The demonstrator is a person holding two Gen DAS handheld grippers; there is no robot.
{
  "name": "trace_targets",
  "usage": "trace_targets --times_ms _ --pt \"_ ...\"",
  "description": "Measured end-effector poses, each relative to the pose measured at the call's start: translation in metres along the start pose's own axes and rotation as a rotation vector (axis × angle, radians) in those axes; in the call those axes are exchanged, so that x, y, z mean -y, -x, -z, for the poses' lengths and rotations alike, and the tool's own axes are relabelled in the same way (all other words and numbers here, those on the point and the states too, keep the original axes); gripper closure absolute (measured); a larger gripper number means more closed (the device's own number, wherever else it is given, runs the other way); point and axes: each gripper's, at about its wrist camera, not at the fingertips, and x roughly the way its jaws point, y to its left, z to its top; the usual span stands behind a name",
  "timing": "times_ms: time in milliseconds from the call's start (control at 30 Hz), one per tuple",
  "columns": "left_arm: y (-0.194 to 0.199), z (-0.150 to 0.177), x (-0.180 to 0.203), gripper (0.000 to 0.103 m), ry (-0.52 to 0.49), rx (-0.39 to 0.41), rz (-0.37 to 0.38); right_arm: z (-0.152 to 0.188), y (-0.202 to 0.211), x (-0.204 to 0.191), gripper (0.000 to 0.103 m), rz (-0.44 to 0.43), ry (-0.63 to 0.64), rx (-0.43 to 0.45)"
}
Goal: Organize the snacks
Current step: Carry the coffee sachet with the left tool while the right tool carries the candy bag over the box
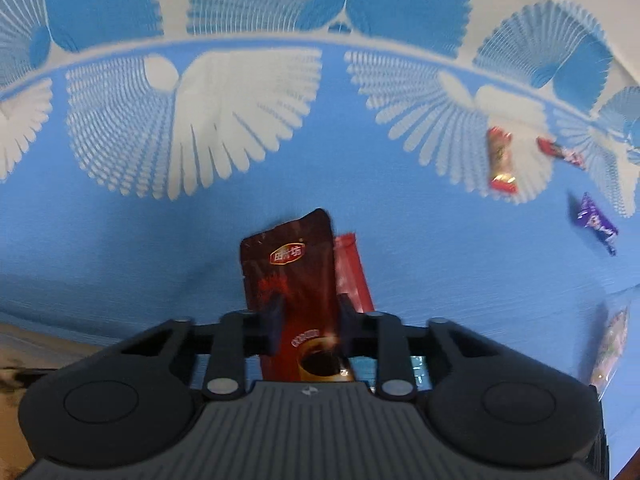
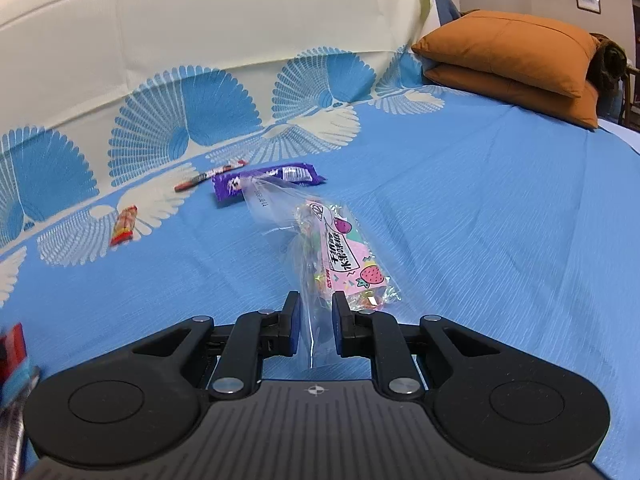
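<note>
Two snack items are gripped, one by each gripper. A dark red sachet [image 1: 294, 280] is pinched between the narrowed fingers of the left gripper [image 1: 308, 322]; its lower part is seen between the pads, while its upper part projects beyond the fingertips over the blue bedsheet [image 1: 120, 248]. A lighter red packet [image 1: 354, 276] is seen just behind the sachet's right edge; whether it is also gripped cannot be told. A clear bag [image 2: 310, 264] is pinched at its near edge by the right gripper [image 2: 314, 320], whose fingers are drawn close onto the thin film. A pink strawberry-print pack [image 2: 346, 256] is contained in the bag, which extends forward from the fingertips and rests on the sheet. Beyond the bag, a purple bar [image 2: 268, 182], a thin red stick [image 2: 210, 176] and a small red-gold candy [image 2: 124, 226] are laid apart on the sheet. Two orange pillows [image 2: 516, 60] are stacked at the far right.
</note>
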Motion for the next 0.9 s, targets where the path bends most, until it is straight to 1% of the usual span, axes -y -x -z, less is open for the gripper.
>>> trace_targets --times_ms 33,67,100,133,267,367,433,500,633,767,900 --pt "0.007 0.000 0.000 0.085 -0.001 0.017 0.001 0.000 0.002 0.001 0.086 -0.005 -0.008 0.010" --pt "0.013 0.000 0.003 0.092 -0.001 0.033 0.004 -0.001 0.004 0.002 0.086 -0.014 -0.015 0.021" --pt "0.018 0.000 0.003 0.094 -0.004 0.046 0.007 -0.001 0.006 0.003 0.087 -0.030 -0.021 0.031" --pt "0.020 -0.001 0.001 0.094 0.001 0.058 0.017 -0.002 0.008 0.003 0.088 -0.044 -0.025 0.038" --pt "0.056 0.014 -0.001 0.095 -0.004 0.104 0.062 -0.006 0.022 0.002 0.090 -0.101 -0.025 0.087" --pt "0.091 0.031 -0.001 0.095 -0.016 0.130 0.122 -0.017 0.041 0.002 0.092 -0.119 -0.014 0.112" --pt "0.117 0.044 -0.002 0.095 -0.021 0.151 0.164 -0.025 0.056 0.007 0.093 -0.156 -0.019 0.099" --pt "0.142 0.057 -0.004 0.096 -0.031 0.174 0.198 -0.030 0.075 0.018 0.094 -0.189 -0.037 0.068" --pt "0.190 0.092 -0.008 0.096 -0.051 0.209 0.229 -0.035 0.117 0.039 0.094 -0.233 -0.038 0.014" --pt "0.237 0.131 -0.025 0.096 -0.047 0.237 0.246 -0.043 0.167 0.049 0.094 -0.289 0.033 0.034" --pt "0.285 0.173 -0.054 0.096 -0.043 0.286 0.224 -0.049 0.224 0.052 0.094 -0.378 0.118 0.061"
